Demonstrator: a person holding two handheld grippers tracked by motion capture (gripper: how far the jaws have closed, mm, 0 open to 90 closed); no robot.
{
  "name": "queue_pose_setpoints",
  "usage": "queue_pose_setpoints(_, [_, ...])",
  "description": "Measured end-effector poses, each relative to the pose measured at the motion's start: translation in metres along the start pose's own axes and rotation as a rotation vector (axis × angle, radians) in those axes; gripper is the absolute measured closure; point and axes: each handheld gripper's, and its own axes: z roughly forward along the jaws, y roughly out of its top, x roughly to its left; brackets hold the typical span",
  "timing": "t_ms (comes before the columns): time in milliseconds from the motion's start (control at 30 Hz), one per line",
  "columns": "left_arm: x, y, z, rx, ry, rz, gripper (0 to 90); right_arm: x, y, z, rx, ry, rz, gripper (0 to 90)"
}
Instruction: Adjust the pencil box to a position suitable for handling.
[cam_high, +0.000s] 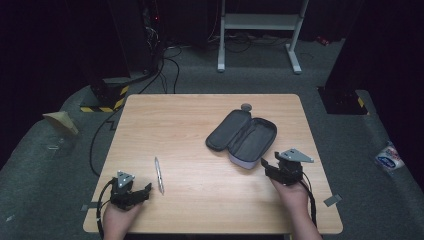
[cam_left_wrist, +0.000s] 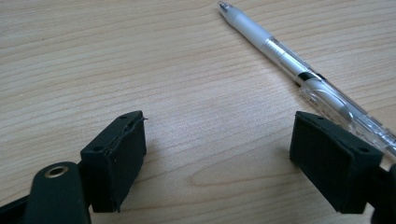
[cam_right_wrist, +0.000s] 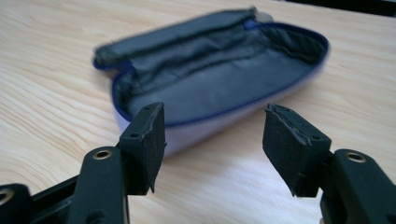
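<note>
At the near edge of the table (cam_high: 200, 215) the person's two hands rest, each holding a tool. The left tool (cam_high: 131, 194) sits low at the near left, its jaws spread wide with nothing between them; in the left gripper view the left tool (cam_left_wrist: 217, 161) shows only bare wood in its gap. The pen (cam_high: 159, 175) lies just beside it on the side toward the table's middle, its long axis running from near to far, nearly straight away from the person. In the left gripper view the pen (cam_left_wrist: 299, 70) passes close by that view's right-hand jaw, outside the gap, its tip pointing away. The left hand is plainly the nearer one to it, and nothing lies between; a small shift sideways would likely bring the jaws astride the barrel.

The right tool (cam_high: 282, 170) hovers at the near right, also wide open and empty. Just beyond the right tool (cam_right_wrist: 212, 140) lies the pencil case (cam_right_wrist: 219, 88), unzipped and splayed open, apparently empty inside. In the high view the pencil case (cam_high: 242, 136) slants toward the far left, well apart from the pen. A small grey disc (cam_high: 246, 106) sits by its far end.
</note>
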Motion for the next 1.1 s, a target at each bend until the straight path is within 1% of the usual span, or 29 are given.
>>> queue_pose_setpoints(67, [0.0,0.0,0.0,0.0,0.0,0.0,18.7,0.006,0.005,0.003,-0.014,0.018,-0.001,38.4])
queue_pose_setpoints(167, [0.0,0.0,0.0,0.0,0.0,0.001,18.8,0.018,0.012,0.01,-0.014,0.044,-0.036,38.2])
queue_pose_setpoints(233, [0.0,0.0,0.0,0.0,0.0,0.001,18.8,0.023,0.013,0.014,-0.012,0.054,-0.049,38.8])
queue_pose_setpoints(333, [0.0,0.0,-0.001,-0.001,0.001,0.002,19.0,0.033,0.014,0.024,0.01,0.076,-0.069,42.5])
queue_pose_setpoints(433, [0.0,0.0,-0.001,0.0,0.0,0.001,19.0,0.038,0.012,0.033,0.032,0.095,-0.102,47.6])
queue_pose_setpoints(567, [0.0,-0.001,-0.001,-0.001,0.003,-0.001,19.2,0.042,0.008,0.041,0.056,0.104,-0.121,55.3])
queue_pose_setpoints(633, [0.0,-0.001,-0.001,-0.003,0.004,0.0,19.3,0.044,0.005,0.043,0.064,0.097,-0.134,59.1])
queue_pose_setpoints(767, [-0.001,-0.001,-0.001,-0.004,0.002,-0.001,19.8,0.046,0.001,0.043,0.08,0.104,-0.136,63.5])
queue_pose_setpoints(867, [-0.001,-0.001,-0.001,-0.004,0.002,0.001,19.8,0.047,-0.004,0.043,0.087,0.127,-0.118,66.9])
queue_pose_setpoints(900, [-0.001,-0.001,-0.001,-0.004,0.002,0.001,19.8,0.048,-0.006,0.043,0.087,0.136,-0.122,67.7])
queue_pose_setpoints(967, [-0.001,-0.001,-0.001,-0.002,0.001,0.001,19.8,0.052,-0.008,0.043,0.088,0.145,-0.119,68.3])
queue_pose_setpoints(1100, [-0.001,-0.001,-0.001,-0.004,0.002,-0.001,19.9,0.065,-0.01,0.041,0.081,0.161,-0.15,68.3])
